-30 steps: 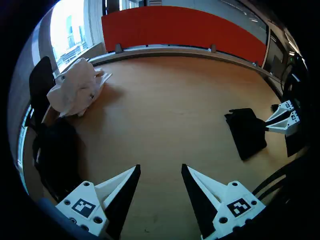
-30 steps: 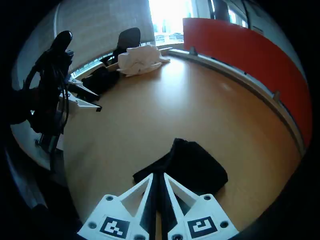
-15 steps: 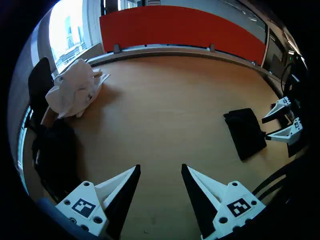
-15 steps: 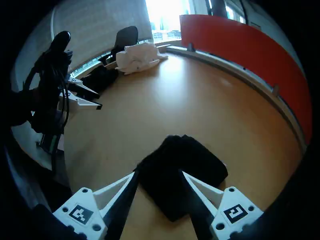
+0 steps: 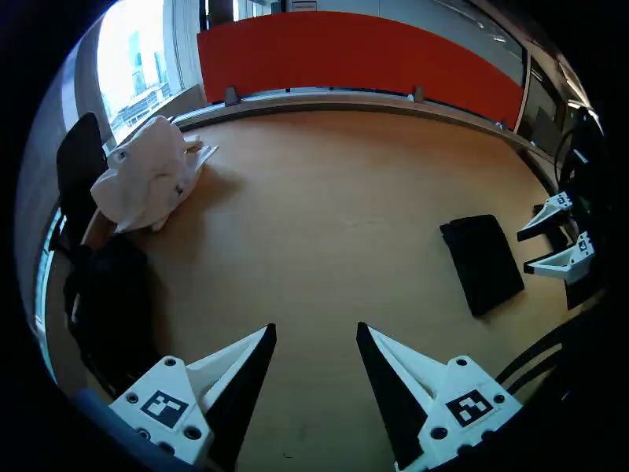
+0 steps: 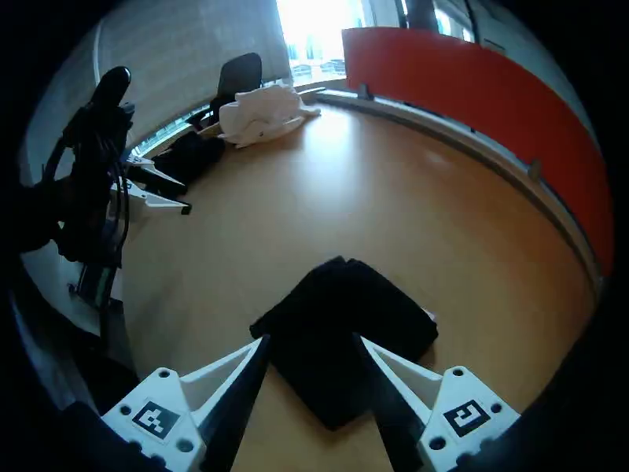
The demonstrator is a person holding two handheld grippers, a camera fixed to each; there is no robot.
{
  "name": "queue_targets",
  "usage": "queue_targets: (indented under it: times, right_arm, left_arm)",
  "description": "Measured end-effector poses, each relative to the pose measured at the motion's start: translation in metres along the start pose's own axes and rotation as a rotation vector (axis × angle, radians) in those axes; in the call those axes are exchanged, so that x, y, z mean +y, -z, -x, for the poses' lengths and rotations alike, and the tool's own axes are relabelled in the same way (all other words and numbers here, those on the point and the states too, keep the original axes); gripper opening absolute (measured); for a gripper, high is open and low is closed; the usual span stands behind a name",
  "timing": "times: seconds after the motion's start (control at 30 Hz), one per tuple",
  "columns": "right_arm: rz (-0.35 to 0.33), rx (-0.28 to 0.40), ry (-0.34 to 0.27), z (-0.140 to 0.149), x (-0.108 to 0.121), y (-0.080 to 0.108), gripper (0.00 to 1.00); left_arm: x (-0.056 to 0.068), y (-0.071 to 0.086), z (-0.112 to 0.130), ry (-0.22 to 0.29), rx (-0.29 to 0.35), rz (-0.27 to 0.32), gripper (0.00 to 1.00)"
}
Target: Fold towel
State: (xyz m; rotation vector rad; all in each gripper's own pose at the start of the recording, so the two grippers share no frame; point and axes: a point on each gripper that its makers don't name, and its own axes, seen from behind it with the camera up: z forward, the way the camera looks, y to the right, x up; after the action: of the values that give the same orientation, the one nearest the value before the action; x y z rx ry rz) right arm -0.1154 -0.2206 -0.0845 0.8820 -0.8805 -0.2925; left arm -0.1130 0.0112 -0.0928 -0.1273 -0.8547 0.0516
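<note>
Right gripper (image 6: 310,340) hangs wide open, its fingers either side of the towel's (image 6: 350,311) near corner, gripping nothing. Black and folded into a flat, tidy rectangle, the towel lies on the wooden table (image 6: 354,181). Left gripper (image 5: 314,326) is spread wide too, empty, above bare wood well apart from the towel. White cloth (image 5: 145,173) is heaped at the table's far corner.
</note>
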Motion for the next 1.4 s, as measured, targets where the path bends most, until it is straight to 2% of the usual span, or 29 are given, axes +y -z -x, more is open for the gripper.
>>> queue_targets:
  times: [0.5, 0.77, 0.97, 1.1, 1.4]
  right_arm:
    - [0.056, -0.089, -0.041, 0.065, 0.017, 0.016, 0.77]
    - [0.074, -0.108, -0.058, 0.082, 0.018, 0.020, 0.77]
    - [0.086, -0.132, -0.057, 0.094, 0.018, 0.019, 0.67]
    - [0.090, -0.148, -0.060, 0.103, 0.018, 0.017, 0.55]
    - [0.093, -0.156, -0.065, 0.109, 0.017, 0.015, 0.46]
  left_arm:
    - [0.003, 0.001, -0.001, -0.004, 0.001, 0.001, 0.75]
    - [0.005, 0.002, 0.000, -0.010, 0.000, 0.003, 0.75]
    - [0.005, 0.003, 0.001, -0.008, 0.001, 0.002, 0.75]
    - [0.005, 0.003, 0.002, -0.005, 0.001, 0.003, 0.75]
    - [0.006, 0.002, 0.004, -0.006, 0.000, 0.005, 0.75]
